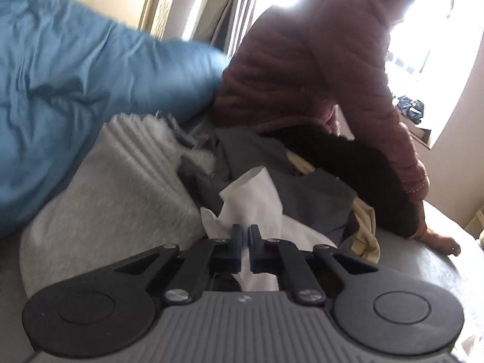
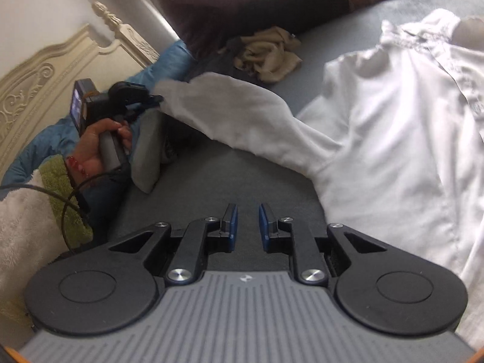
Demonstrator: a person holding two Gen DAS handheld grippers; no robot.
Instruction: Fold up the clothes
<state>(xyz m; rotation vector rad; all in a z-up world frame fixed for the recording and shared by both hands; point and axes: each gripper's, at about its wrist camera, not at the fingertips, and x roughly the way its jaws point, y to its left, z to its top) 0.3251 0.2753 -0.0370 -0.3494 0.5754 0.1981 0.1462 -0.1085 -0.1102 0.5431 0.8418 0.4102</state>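
Note:
A white shirt (image 2: 393, 127) lies spread on the grey bed sheet (image 2: 211, 187) at the right of the right wrist view. Its long sleeve (image 2: 236, 112) stretches left to my left gripper (image 2: 158, 99), which is held in a hand and shut on the sleeve's end. In the left wrist view the white sleeve cloth (image 1: 254, 190) runs up from between the closed fingers of the left gripper (image 1: 245, 236). My right gripper (image 2: 248, 220) hovers over bare sheet just left of the shirt's side. It is open by a narrow gap with nothing between its pads.
A person in a maroon puffer jacket (image 1: 317, 60) sits on the bed's far side. A blue duvet (image 1: 75, 75), a grey folded blanket (image 1: 106, 187), dark grey clothes (image 1: 302, 187) and a crumpled beige garment (image 2: 269, 54) lie nearby. A cream headboard (image 2: 45, 69) stands at the left.

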